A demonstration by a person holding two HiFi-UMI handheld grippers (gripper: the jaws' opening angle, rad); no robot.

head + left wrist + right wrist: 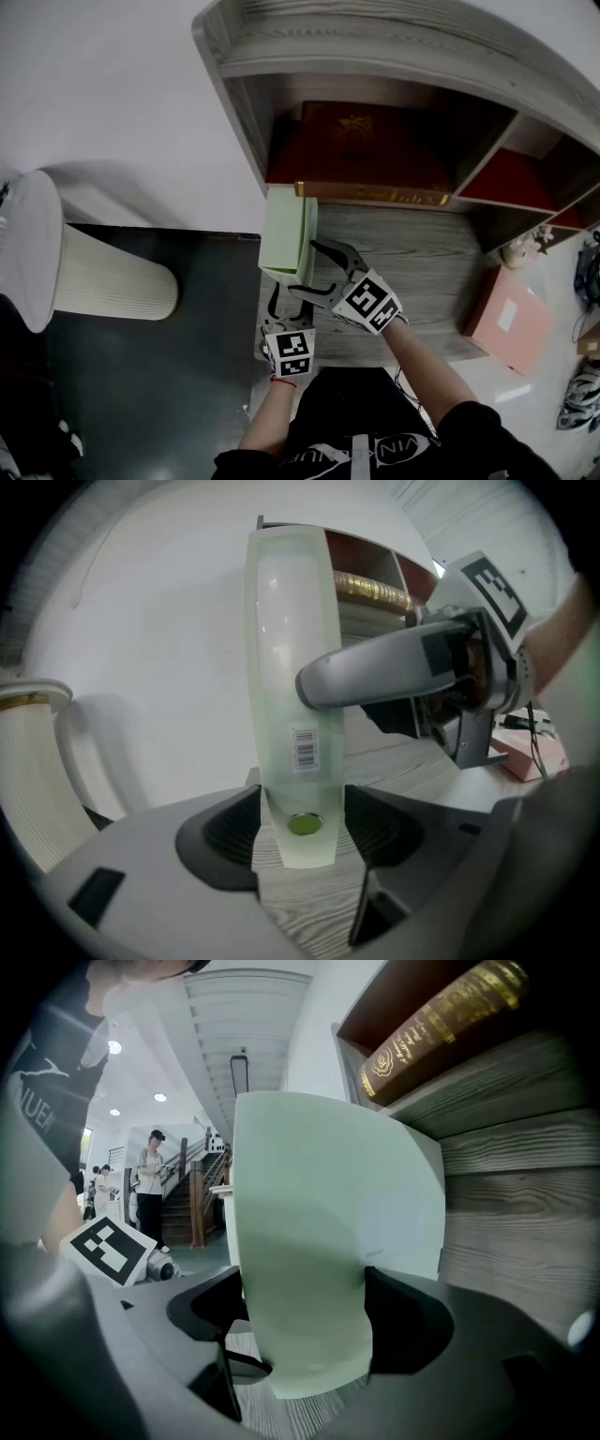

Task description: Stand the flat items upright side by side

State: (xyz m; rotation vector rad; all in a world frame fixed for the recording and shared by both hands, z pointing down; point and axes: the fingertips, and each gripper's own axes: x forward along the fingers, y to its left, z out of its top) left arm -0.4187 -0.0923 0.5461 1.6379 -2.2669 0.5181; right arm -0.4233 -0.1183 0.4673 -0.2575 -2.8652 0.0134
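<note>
The left gripper (300, 822) and right gripper (305, 1312) are both pressing their fingers onto the pale green flat case (286, 230), keeping it standing on edge at the shelf's (422, 272) left edge, probably so it is not toppling; the dark red book (361, 150) is lying flat behind

Picture condition, for your record.
1. Head view: you had even, soft, rather dim light, with no glare.
2. Both claw views: fisheye bowed every line, and the corners went black.
3. Up and left of your left claw (300, 829), the white cylinder (28, 780) threw a faint grey shadow on the wall.
4. Above and left of your right claw (305, 1321), ceiling lamps (112, 1046) burned out to white spots.
5. Your claws' near bodies were blurred, and the green folder (291, 667) just ahead showed a pale sheen.
</note>
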